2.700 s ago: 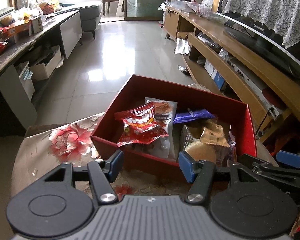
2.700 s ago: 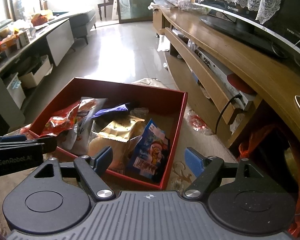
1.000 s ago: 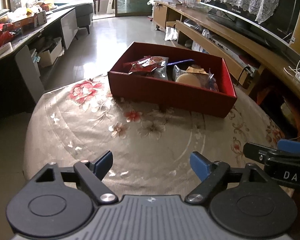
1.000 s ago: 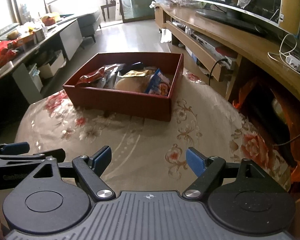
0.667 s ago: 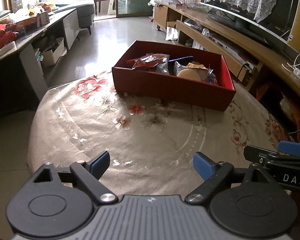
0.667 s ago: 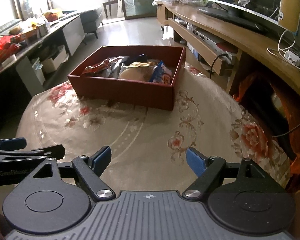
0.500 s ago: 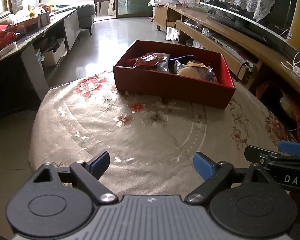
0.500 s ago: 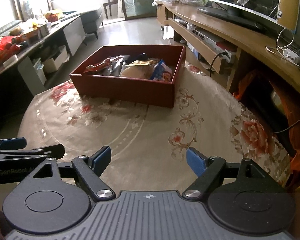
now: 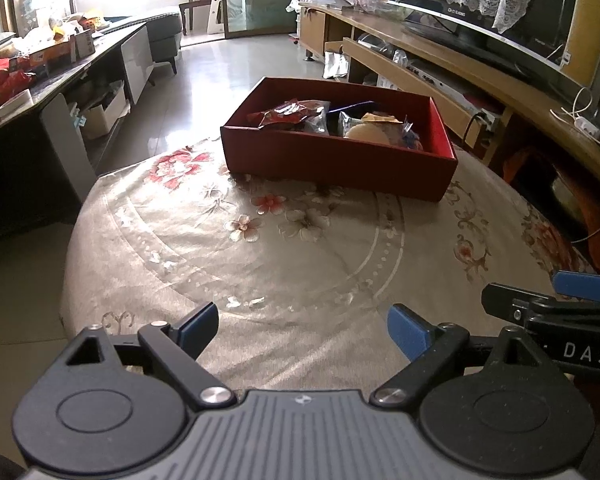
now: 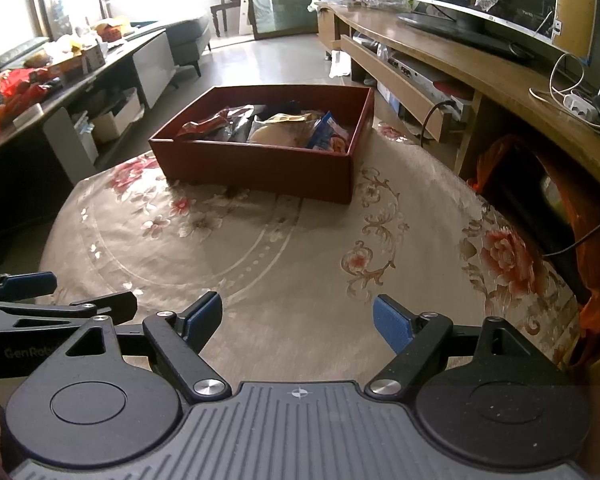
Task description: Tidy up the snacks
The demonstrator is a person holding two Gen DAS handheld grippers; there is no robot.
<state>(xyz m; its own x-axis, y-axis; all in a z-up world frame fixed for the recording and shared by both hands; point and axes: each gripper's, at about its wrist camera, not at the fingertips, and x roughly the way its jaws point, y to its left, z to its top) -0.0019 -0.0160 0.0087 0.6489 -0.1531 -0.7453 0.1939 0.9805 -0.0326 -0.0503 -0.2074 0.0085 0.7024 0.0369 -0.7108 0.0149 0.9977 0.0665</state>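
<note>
Box: red box [image 10: 260, 168] is sitting on the floral tablecloth [image 10: 300, 252], holding snack packets [image 10: 276, 126].
Right gripper [image 10: 298, 318]: jaws are standing apart, gripping nothing.

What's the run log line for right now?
left gripper open, empty | right gripper open, empty | snacks in red box

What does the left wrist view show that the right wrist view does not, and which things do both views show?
Only the left wrist view shows the open left gripper from behind and the box's inner right wall. Only the right wrist view shows the open right gripper from behind, the big orange rose on the tablecloth and the white power strip. Both show the red box of snacks on the flowered tablecloth.
</note>
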